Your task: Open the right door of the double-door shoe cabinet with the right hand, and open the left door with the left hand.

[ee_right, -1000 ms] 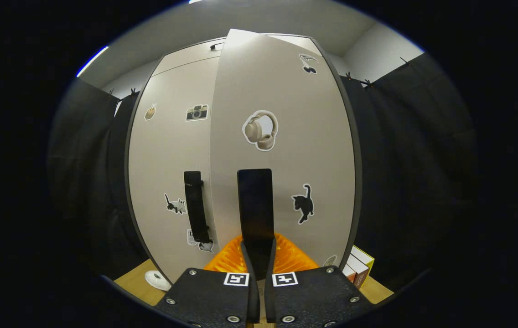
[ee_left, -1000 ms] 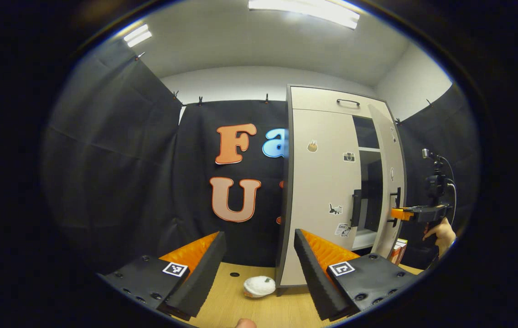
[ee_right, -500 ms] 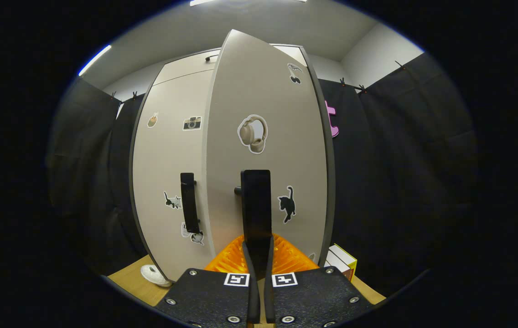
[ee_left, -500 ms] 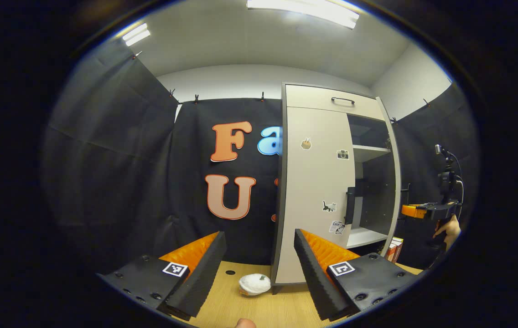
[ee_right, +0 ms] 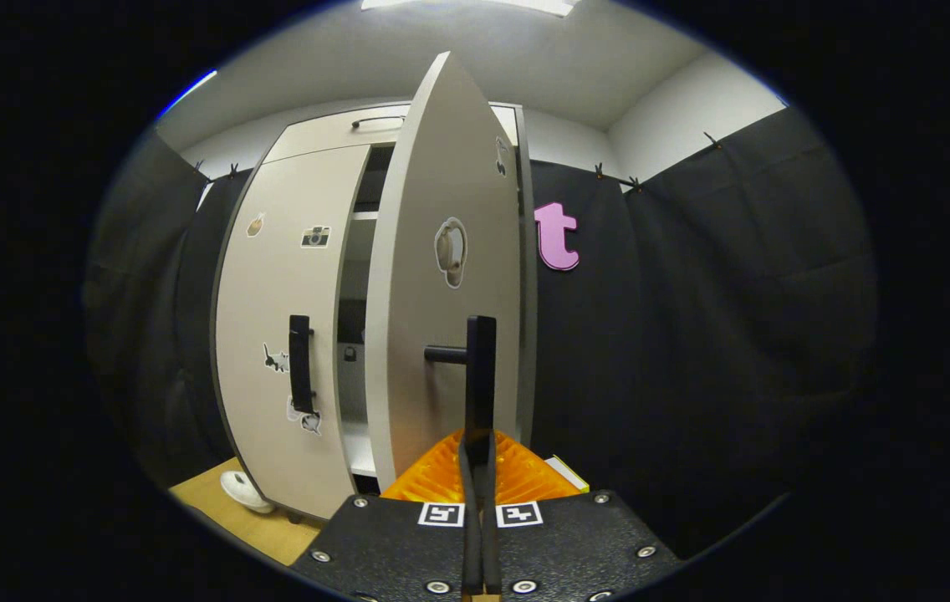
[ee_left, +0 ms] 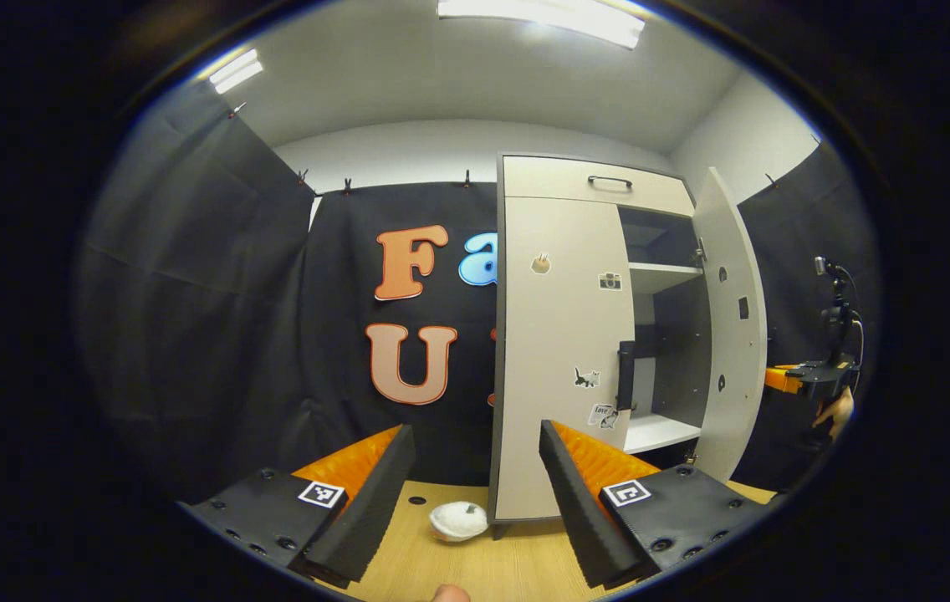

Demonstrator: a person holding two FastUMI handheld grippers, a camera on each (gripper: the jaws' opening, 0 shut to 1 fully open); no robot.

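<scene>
In the left gripper view, the shoe cabinet is seen standing on the wooden floor against the booth's dark cloth, tall and pale, with a drawer front at the top. Its left door is shut and carries small stickers and a dark vertical bar handle near its inner edge; that bar is judged the right place to be gripped. The right door is swung well out, so that shelves are exposed inside. The left gripper is held apart, nothing between its fingers, well short of the cabinet. A small white object lies at the cabinet's foot. Farther off, the right gripper is seen at the open door's outer face.

In the right gripper view, the right door is seen almost edge-on, and the right gripper is clamped on its handle, both fingers pressed against the bar. The doors are judged stiff, flat panels, fairly light on their hinges and likely to swing freely once started; the bars look smooth and rigid, so a firm, square hold across the middle of the bar is advised
</scene>
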